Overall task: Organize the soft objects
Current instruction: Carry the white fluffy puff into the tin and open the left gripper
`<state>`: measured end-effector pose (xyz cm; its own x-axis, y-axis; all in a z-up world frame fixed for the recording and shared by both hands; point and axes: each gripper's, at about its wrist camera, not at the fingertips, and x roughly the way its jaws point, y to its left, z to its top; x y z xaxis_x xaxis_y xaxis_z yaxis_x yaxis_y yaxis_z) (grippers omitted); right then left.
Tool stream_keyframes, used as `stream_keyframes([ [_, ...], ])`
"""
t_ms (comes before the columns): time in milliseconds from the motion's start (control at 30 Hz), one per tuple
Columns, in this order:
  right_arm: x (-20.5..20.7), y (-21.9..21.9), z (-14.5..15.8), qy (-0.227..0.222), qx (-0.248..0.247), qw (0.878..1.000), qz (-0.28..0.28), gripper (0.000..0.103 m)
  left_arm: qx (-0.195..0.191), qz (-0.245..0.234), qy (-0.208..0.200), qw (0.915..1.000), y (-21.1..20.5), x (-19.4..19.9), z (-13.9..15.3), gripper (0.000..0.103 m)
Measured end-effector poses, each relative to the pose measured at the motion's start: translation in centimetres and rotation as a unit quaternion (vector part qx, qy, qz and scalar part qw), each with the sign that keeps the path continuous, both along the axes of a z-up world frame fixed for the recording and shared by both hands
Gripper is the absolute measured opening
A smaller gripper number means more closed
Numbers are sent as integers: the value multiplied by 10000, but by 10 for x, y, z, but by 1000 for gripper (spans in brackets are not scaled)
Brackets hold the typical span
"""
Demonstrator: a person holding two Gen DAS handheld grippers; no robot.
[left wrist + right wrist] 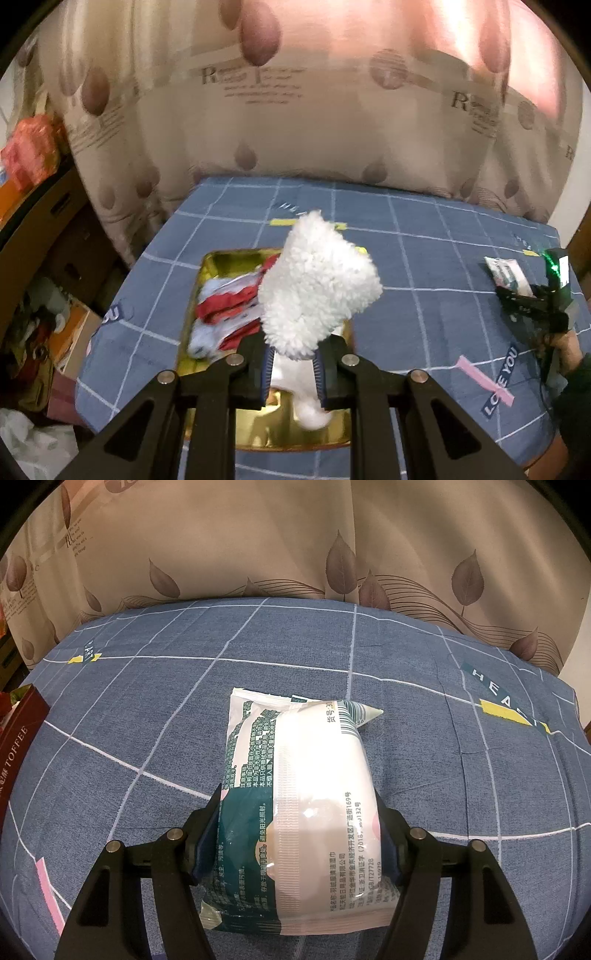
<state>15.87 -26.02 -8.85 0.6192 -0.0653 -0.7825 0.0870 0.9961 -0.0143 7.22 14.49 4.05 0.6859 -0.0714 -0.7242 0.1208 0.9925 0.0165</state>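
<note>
The left gripper (294, 363) is clamping the fluffy white sock (317, 280) over the gold tray (225, 262), best released low beside the clothes (229, 306), while the right gripper (298, 843) is squeezing the wipes pack (295, 794).

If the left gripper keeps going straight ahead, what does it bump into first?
It already holds the fluffy white thing. Pushed forward, the left gripper would probably meet the red and white cloths in the gold tray, though depth is unclear.
</note>
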Motion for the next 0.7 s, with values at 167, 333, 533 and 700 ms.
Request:
stream_keyframes([
  [167,0,0,0,0,0,10000,-2,66,-35,327,198,9993,25,-7,-19,18],
  [333,0,0,0,2,-3,10000,-1,66,-272,615,467,9966,46,-12,-43,18],
  [533,0,0,0,3,-1,10000,-3,66,-490,949,634,9923,67,-9,-60,18],
  [700,0,0,0,4,-5,10000,-5,66,-491,939,612,9925,67,-6,-71,18],
])
